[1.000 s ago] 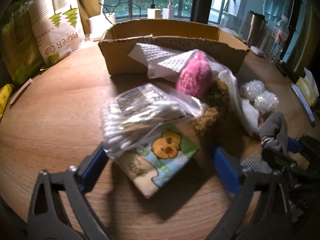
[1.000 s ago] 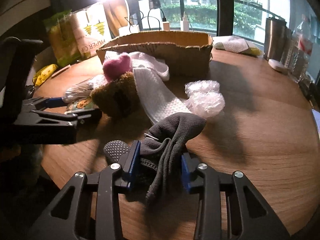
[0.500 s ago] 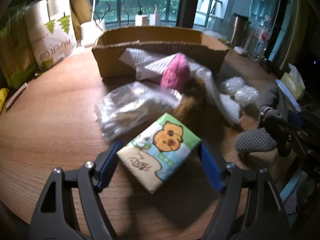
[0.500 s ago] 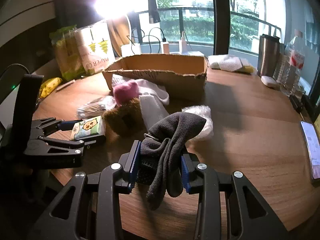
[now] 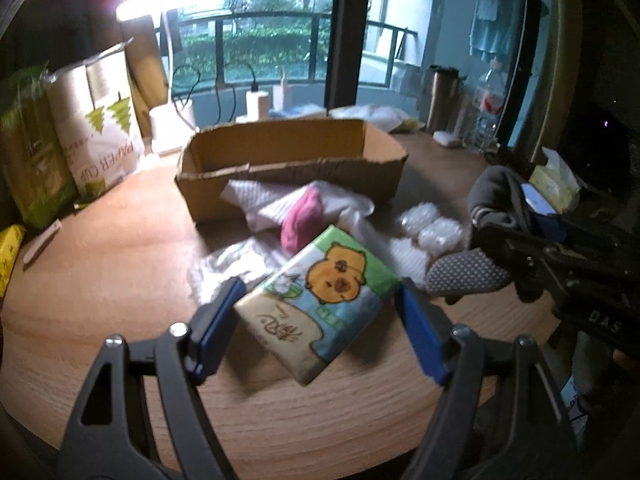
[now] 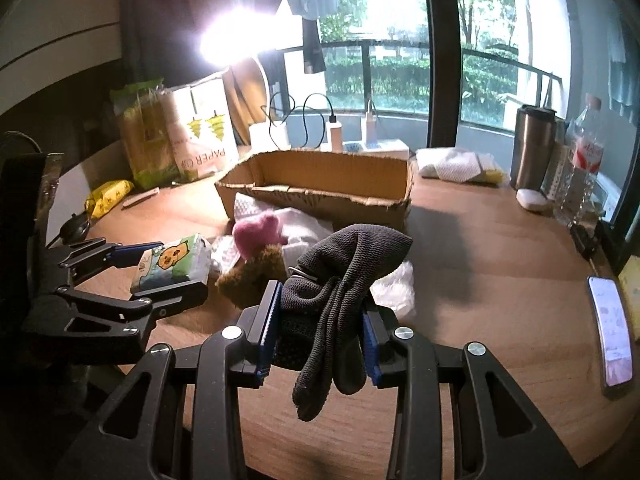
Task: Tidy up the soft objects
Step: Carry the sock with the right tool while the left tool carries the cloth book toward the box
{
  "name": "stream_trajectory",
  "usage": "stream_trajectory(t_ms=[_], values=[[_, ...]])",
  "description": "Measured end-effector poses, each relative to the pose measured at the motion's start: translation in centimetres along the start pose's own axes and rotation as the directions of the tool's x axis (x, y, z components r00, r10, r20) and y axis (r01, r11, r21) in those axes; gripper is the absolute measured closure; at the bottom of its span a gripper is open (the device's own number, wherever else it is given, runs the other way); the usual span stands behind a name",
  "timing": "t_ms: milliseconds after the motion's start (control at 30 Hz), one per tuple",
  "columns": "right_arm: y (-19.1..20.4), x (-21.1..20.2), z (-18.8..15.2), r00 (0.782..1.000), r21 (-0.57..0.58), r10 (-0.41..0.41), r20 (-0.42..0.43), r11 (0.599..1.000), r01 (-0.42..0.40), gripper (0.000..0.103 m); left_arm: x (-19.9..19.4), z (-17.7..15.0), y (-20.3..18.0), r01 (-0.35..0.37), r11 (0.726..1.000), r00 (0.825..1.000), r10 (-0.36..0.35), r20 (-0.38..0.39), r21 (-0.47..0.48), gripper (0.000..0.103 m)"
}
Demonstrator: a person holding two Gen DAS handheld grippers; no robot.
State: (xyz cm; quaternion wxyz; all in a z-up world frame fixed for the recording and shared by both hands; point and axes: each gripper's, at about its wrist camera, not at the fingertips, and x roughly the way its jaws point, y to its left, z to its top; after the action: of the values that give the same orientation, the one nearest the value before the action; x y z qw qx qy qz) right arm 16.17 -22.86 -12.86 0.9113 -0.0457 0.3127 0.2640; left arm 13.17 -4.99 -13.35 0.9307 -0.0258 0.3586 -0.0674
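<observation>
Wooden surface [image 5: 100,280] carries our box [image 5: 292,160] at upper centre. Our left hand-held gripper [image 5: 320,312] clamps the tissue pack [image 5: 320,300] at lower centre; our right hand-held gripper [image 6: 320,324] clamps the glove [image 6: 344,280], mid-frame.

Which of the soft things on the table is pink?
The small fuzzy pink lump, lying in front of the cardboard box. The tissue pack has a cartoon print, the glove is dark grey, the cloth white.

table [image 6: 480,280]: round, wood | on it: cardboard box [image 6: 320,192], phone [image 6: 610,330], tumbler [image 6: 532,148]
</observation>
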Motion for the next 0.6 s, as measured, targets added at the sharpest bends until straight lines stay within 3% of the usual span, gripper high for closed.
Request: stream_trajectory(t_ms=[600], values=[[-3.0, 0.8, 4.3, 0.996, 0.001, 0.015, 0.088, 1.0, -0.015, 0.065, 0.1, 5.7, -0.7, -0.031, 0.999, 0.995, 0.028, 0.1, 0.02, 0.026]])
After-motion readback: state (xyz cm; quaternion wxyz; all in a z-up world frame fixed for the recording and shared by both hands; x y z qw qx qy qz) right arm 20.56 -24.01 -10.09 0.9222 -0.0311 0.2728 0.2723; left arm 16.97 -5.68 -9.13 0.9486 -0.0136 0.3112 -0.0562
